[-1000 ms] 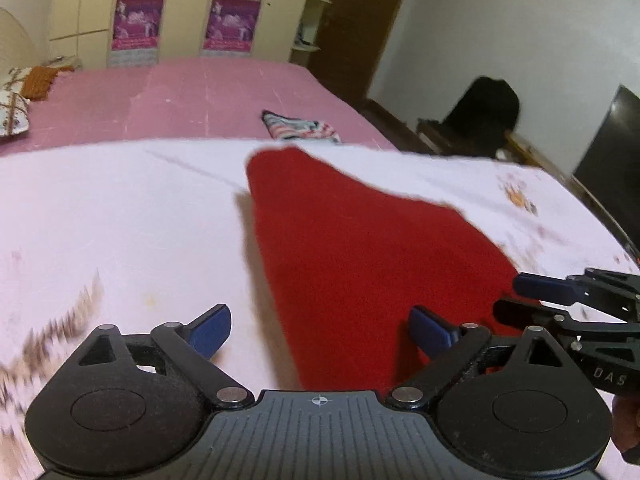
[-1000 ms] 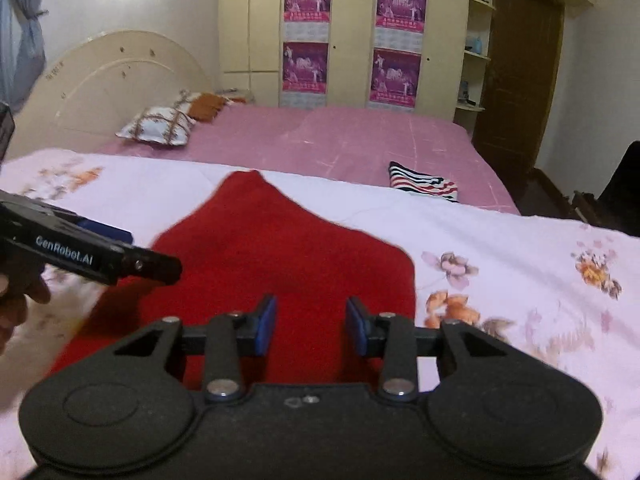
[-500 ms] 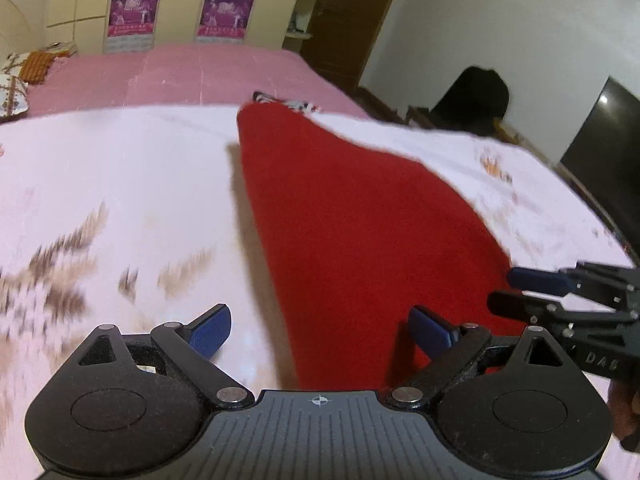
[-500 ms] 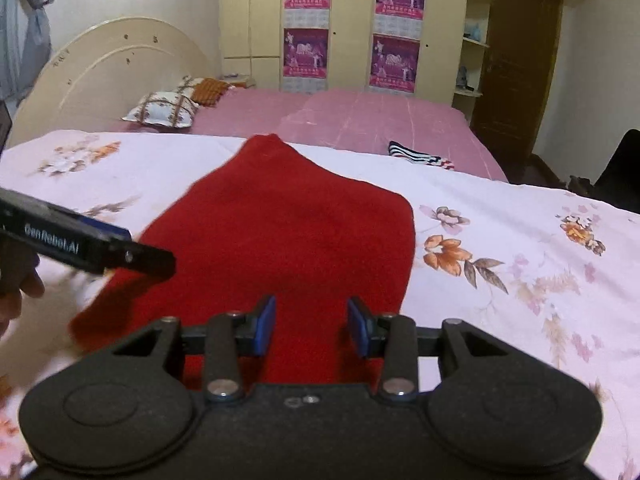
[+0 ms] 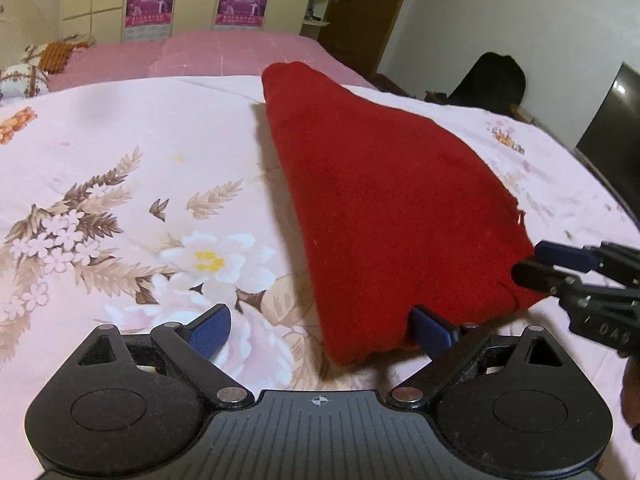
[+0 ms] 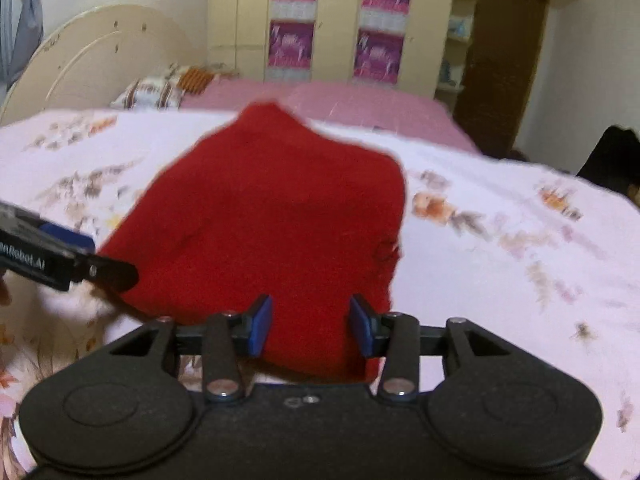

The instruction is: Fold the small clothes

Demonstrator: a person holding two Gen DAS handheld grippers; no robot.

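A red fleece cloth (image 5: 384, 208) lies folded on the floral bedspread (image 5: 120, 208), its near edge raised with shadow under it. My left gripper (image 5: 320, 330) is wide open. Its right fingertip (image 5: 434, 330) is against the cloth's near left corner, and nothing is pinched. My right gripper (image 6: 311, 330) straddles the near edge of the red cloth (image 6: 272, 208). Its jaws are opening. The cloth fills the gap and runs on behind the right finger with no pinch wrinkles. In the left wrist view the right gripper (image 5: 538, 266) meets the cloth's near right corner.
A pink sheet (image 5: 224, 52) covers the far part of the bed, with pillows (image 6: 156, 94) by the headboard at the far left. Wardrobe doors with posters (image 6: 336, 20) stand behind. A dark chair (image 5: 492, 80) and a screen (image 5: 612, 136) stand to the right of the bed.
Both grippers moved across the bed with the cloth's near edge. The red cloth now looms larger and hides the striped garment behind it. The right jaws have widened slightly.
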